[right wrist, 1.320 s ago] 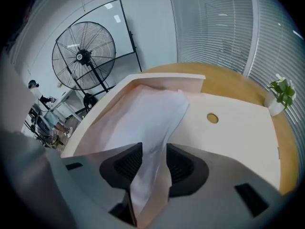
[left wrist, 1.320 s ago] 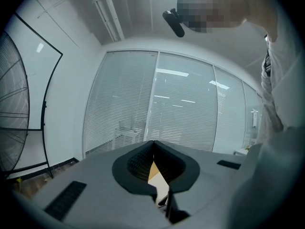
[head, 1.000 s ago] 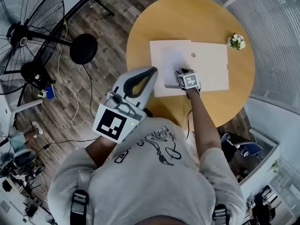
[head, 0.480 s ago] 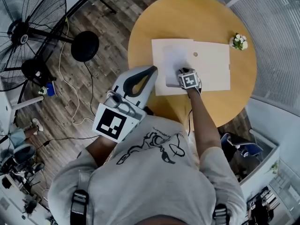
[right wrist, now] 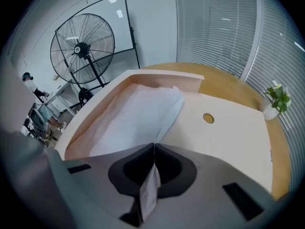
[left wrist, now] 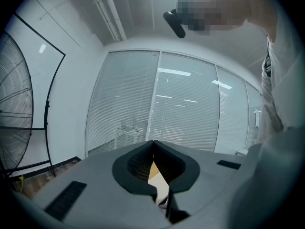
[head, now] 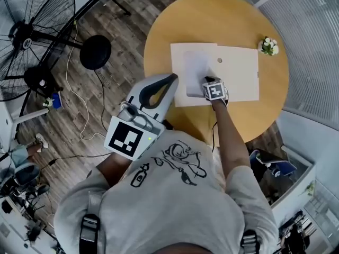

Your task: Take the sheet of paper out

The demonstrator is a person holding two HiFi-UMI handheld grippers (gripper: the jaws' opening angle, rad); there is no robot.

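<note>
sheet [right wrist: 138, 120] was pinched at its edge by r. gripper [right wrist: 153, 145], l. gripper [left wrist: 153, 142] was closed on nothing; folder [right wrist: 228, 132], unheld, could be dragged along w/ it.

We find the envelope [head: 238, 78] lying flat on the counter [head: 175, 15], the sheet of paper [head: 195, 70] on its left part, the right gripper [head: 206, 83] at the sheet's near edge, a small plant [head: 267, 45] right of the envelope, and a fan [head: 32, 30] on the floor [head: 122, 30] at left.
</note>
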